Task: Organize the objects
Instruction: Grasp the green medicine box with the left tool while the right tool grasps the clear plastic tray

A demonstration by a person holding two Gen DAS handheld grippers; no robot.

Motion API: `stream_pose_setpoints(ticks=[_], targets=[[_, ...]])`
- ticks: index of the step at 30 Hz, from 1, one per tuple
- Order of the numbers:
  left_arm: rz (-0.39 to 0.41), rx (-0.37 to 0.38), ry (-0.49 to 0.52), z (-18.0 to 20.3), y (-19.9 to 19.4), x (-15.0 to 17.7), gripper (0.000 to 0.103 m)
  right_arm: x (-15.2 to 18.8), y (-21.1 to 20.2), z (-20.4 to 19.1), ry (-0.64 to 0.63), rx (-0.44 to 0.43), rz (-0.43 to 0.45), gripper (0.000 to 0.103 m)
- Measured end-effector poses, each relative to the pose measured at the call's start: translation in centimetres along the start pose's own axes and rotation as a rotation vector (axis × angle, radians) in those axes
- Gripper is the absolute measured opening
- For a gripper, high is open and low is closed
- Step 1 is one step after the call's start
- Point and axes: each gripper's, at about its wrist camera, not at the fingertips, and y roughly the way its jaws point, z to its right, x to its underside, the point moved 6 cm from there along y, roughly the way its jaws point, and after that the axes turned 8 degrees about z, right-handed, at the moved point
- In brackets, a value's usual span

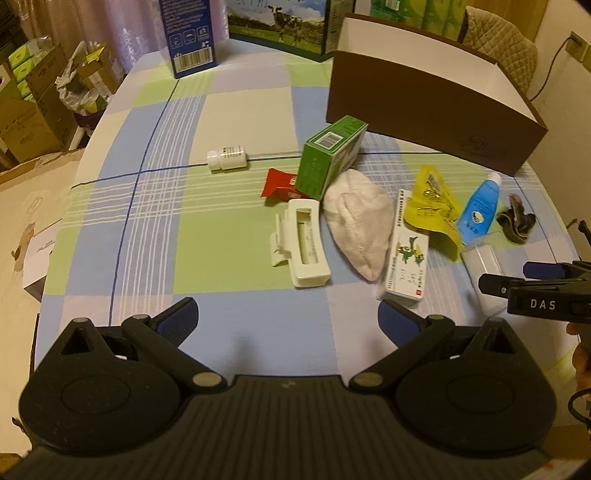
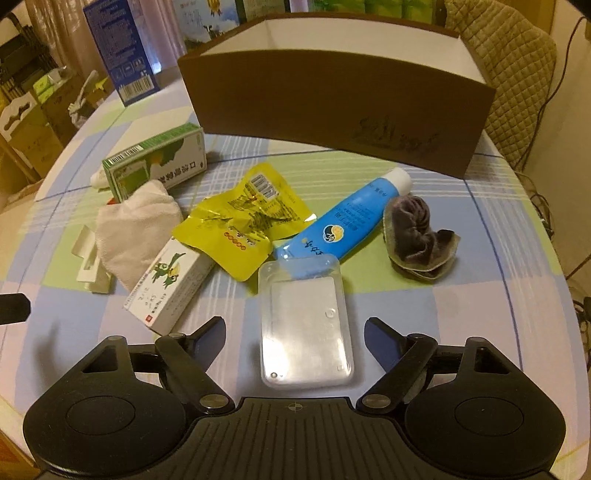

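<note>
Loose items lie on a checked tablecloth before a brown open box (image 1: pixel 436 110) (image 2: pixel 332 110). In the left wrist view: a white pill bottle (image 1: pixel 226 158), red packet (image 1: pixel 282 183), green carton (image 1: pixel 330 160), white hair claw (image 1: pixel 304 242), white cloth (image 1: pixel 360 227), white frog-print carton (image 1: pixel 404 254). My left gripper (image 1: pixel 288 317) hovers open above the cloth's near edge, holding nothing. In the right wrist view: a yellow pouch (image 2: pixel 243 221), blue tube (image 2: pixel 347 221), grey scrunchie (image 2: pixel 417 236), clear plastic case (image 2: pixel 304 325). My right gripper (image 2: pixel 295 338) is open, its fingers on either side of the case.
A tall blue carton (image 1: pixel 190 35) and a cow-print box (image 1: pixel 277 26) stand at the table's far edge. Cardboard boxes (image 1: pixel 33 110) crowd the floor to the left. A quilted chair back (image 2: pixel 506 66) rises behind the brown box. A hand (image 1: pixel 581 354) holds the right gripper.
</note>
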Motion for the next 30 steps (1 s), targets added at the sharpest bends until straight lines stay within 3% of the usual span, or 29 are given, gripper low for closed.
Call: stream_pose_setpoints(ticks=[6, 11, 22, 30], targets=[[-0.010, -0.011, -0.008, -0.3, 0.7, -0.3, 0.102, -0.1, 1.7, 0.1, -0.017, 0.014, -0.025, 0.075], [-0.010, -0.014, -0.005, -0.3, 1.4, -0.7, 0.102, 0.1, 2.6, 0.4, -0.008, 0.011, -0.052, 0.055], [0.001, 0.008, 0.034, 0.1, 2.6, -2.4, 0.102, -1.7, -1.0, 2.1, 0.044, -0.002, -0.014, 0.054], [0.050, 0.045, 0.126, 1.3, 4.1, -6.6, 0.096, -4.4, -3.7, 5.1, 0.117, 0.032, 0.057, 0.054]])
